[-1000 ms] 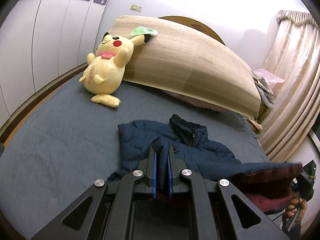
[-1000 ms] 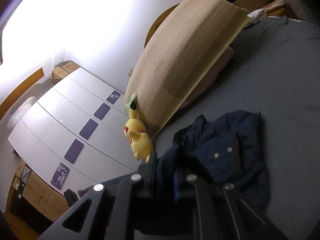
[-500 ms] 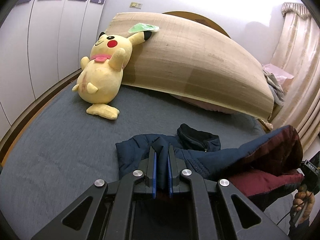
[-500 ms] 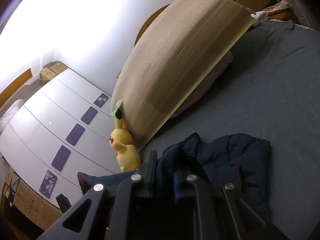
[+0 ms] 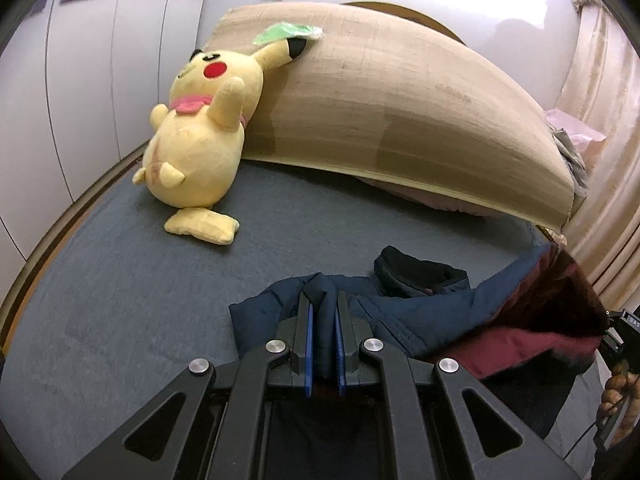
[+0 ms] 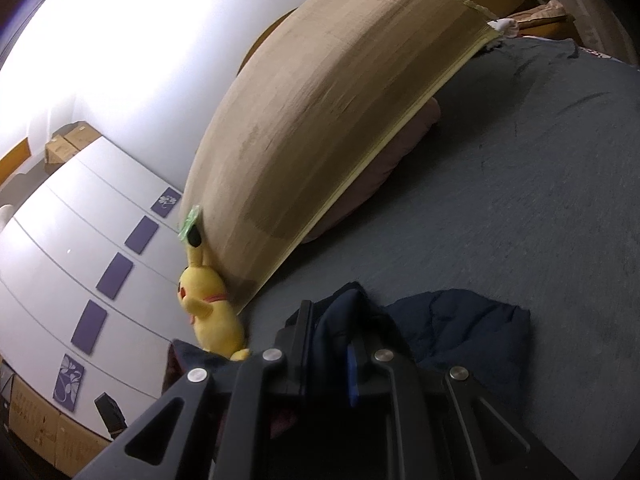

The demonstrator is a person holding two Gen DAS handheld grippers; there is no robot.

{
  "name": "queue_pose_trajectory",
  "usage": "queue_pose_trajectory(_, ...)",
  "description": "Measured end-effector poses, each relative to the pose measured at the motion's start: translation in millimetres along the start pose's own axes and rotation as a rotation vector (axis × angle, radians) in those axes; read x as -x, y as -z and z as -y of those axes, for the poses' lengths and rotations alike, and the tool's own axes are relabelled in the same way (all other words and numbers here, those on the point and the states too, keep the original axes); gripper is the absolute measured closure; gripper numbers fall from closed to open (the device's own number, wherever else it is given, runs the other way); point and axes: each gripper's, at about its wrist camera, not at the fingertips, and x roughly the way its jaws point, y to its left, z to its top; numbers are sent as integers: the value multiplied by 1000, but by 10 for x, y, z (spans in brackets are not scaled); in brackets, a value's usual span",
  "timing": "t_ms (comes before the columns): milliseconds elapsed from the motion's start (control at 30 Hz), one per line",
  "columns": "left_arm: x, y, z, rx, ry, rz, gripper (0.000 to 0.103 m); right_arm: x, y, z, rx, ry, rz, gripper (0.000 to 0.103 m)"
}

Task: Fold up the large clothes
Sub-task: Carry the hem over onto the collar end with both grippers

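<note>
A navy padded jacket with a dark red lining lies on the grey-blue bed. My left gripper is shut on a fold of its navy fabric, low in the left wrist view. The jacket's lifted edge runs to the right, where the lining shows. In the right wrist view my right gripper is shut on another bunch of the same jacket, whose far part rests on the bed. The black collar lies just beyond the left fingers.
A yellow plush toy leans on a tan rolled mat at the head of the bed. White wardrobe doors line the left. Curtains hang at the right. A person's hand holds the other gripper at the right edge.
Both grippers have carried the jacket's held edge toward the head of the bed. The toy and mat loom larger. The jacket's visible flat part has shortened, with more red lining showing.
</note>
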Motion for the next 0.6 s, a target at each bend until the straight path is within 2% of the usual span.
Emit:
queue_pose_trajectory(233, -399, -50, 27, -4, -36, -51, 94, -342, -88, 13, 16, 69, -34, 89)
queue_pose_trajectory(433, -754, -139, -125, 75, -13, -117, 94, -596, -161, 138, -8, 93, -47, 89)
queue_pose_trajectory(600, -1059, -114, -124, 65, -46, -155, 94, -863, -207, 240, -17, 136, -70, 89)
